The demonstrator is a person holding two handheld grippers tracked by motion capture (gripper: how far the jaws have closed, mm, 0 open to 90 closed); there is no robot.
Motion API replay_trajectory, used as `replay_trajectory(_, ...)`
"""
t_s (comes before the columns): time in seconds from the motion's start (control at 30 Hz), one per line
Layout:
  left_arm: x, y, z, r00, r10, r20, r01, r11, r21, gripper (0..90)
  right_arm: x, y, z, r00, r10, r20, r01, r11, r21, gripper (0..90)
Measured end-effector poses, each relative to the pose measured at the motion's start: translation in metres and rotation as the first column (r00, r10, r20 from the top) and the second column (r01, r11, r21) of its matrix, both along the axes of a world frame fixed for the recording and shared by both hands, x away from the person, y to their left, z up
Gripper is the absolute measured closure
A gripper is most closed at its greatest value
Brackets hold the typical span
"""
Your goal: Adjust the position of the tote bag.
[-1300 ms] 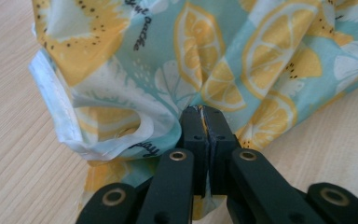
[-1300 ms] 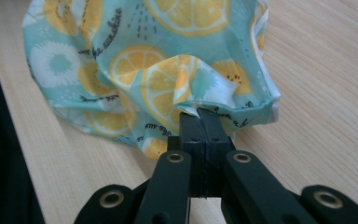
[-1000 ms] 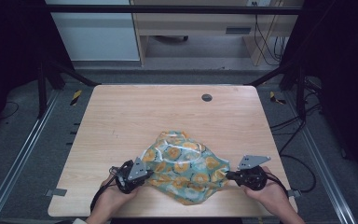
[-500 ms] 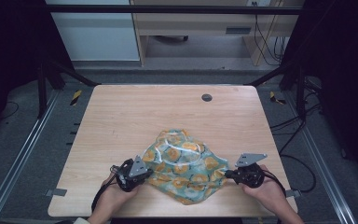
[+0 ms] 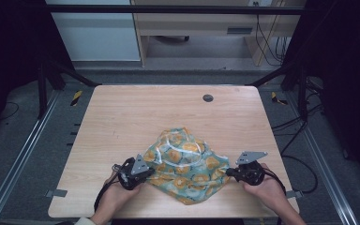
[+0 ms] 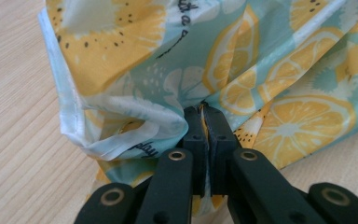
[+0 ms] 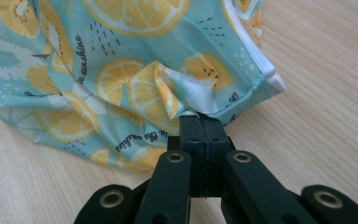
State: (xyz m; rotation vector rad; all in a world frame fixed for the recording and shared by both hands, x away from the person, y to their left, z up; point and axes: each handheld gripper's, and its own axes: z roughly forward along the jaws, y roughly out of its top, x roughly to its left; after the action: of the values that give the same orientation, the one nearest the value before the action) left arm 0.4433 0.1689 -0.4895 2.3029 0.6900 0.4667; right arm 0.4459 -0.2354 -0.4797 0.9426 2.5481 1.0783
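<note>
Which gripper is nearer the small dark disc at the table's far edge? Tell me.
Right. The right gripper sits near-right of the dark disc; the left gripper lies farther, near-left. Both clamp the lemon-print cloth.

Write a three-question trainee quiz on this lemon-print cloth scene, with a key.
1. True or false: both the left gripper and the right gripper have their jaws shut on the lemon-print cloth.
2. Multiple choice: where does the small dark round disc sit on the wooden table? A) under the cloth B) near the far edge, apart from the cloth C) beside the left gripper.
3. Fill in: the cloth lies bunched near the ____ edge of the table, between the two grippers.

Key: 1 true; 2 B; 3 near (the person's side).
</note>
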Motion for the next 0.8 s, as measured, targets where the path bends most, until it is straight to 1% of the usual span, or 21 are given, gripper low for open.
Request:
replay_trajectory(0.17, 0.004, -0.001, -0.001, 1.0, 0.009, 0.003, -0.009, 1.0, -0.001, 88.4, 0.004, 0.0, 0.0, 0.9999, -0.013, -0.002, 0.013, 1.0, 0.001, 90.0)
replay_trajectory(0.2, 0.004, -0.001, -0.001, 1.0, 0.009, 0.003, -0.009, 1.0, -0.001, 88.4, 0.005, 0.0, 0.0, 0.9999, -0.009, 0.004, 0.009, 1.0, -0.002, 90.0)
replay_trajectory(0.47, 0.003, 0.001, 0.001, 0.9999, 0.011, 0.004, -0.011, 0.9999, -0.005, 87.1, 0.006, 0.0, 0.001, 0.9999, -0.014, 0.001, 0.014, 1.0, 0.0, 89.5)
replay_trajectory(0.5, 0.002, 0.001, 0.001, 0.9999, 0.012, 0.003, -0.011, 0.9999, -0.011, 85.6, 0.005, -0.001, 0.003, 0.9998, -0.016, 0.007, 0.016, 1.0, 0.0, 85.7)
replay_trajectory(0.53, 0.002, 0.001, 0.002, 0.9999, 0.011, 0.005, -0.011, 0.9999, -0.01, 85.6, 0.005, -0.001, 0.003, 0.9998, -0.016, 0.007, 0.016, 1.0, 0.0, 85.7)
replay_trajectory(0.57, 0.001, 0.002, 0.003, 0.9998, 0.017, 0.006, -0.017, 0.9997, -0.016, 83.9, 0.004, -0.002, 0.004, 0.9997, -0.022, 0.007, 0.022, 1.0, 0.006, 83.0)
replay_trajectory(0.6, -0.002, 0.004, 0.005, 0.9995, 0.03, 0.012, -0.029, 0.9992, -0.026, 77.0, 0.001, -0.004, 0.007, 0.9995, -0.032, 0.004, 0.032, 0.999, 0.02, 73.8)
replay_trajectory(0.63, -0.002, 0.004, 0.005, 0.9995, 0.03, 0.012, -0.029, 0.9992, -0.026, 72.1, -0.001, -0.006, 0.009, 0.9992, -0.04, 0.008, 0.039, 0.999, 0.025, 68.2)
replay_trajectory(0.67, -0.003, 0.005, 0.006, 0.9991, 0.042, 0.01, -0.041, 0.9985, -0.036, 72.1, -0.001, -0.006, 0.009, 0.9992, -0.04, 0.008, 0.039, 0.999, 0.025, 68.2)
replay_trajectory(0.73, -0.006, 0.008, 0.01, 0.9984, 0.055, 0.014, -0.054, 0.9974, -0.048, 62.4, -0.005, -0.01, 0.013, 0.9987, -0.049, 0.013, 0.048, 0.998, 0.037, 55.8)
replay_trajectory(0.77, -0.008, 0.009, 0.013, 0.9981, 0.061, 0.012, -0.06, 0.9968, -0.053, 59.3, -0.007, -0.012, 0.015, 0.9984, -0.055, 0.013, 0.055, 0.998, 0.038, 53.1)
replay_trajectory(0.8, -0.011, 0.01, 0.016, 0.9974, 0.07, 0.012, -0.07, 0.9957, -0.061, 52.9, -0.013, -0.016, 0.02, 0.9974, -0.065, 0.032, 0.063, 0.997, 0.042, 44.9)
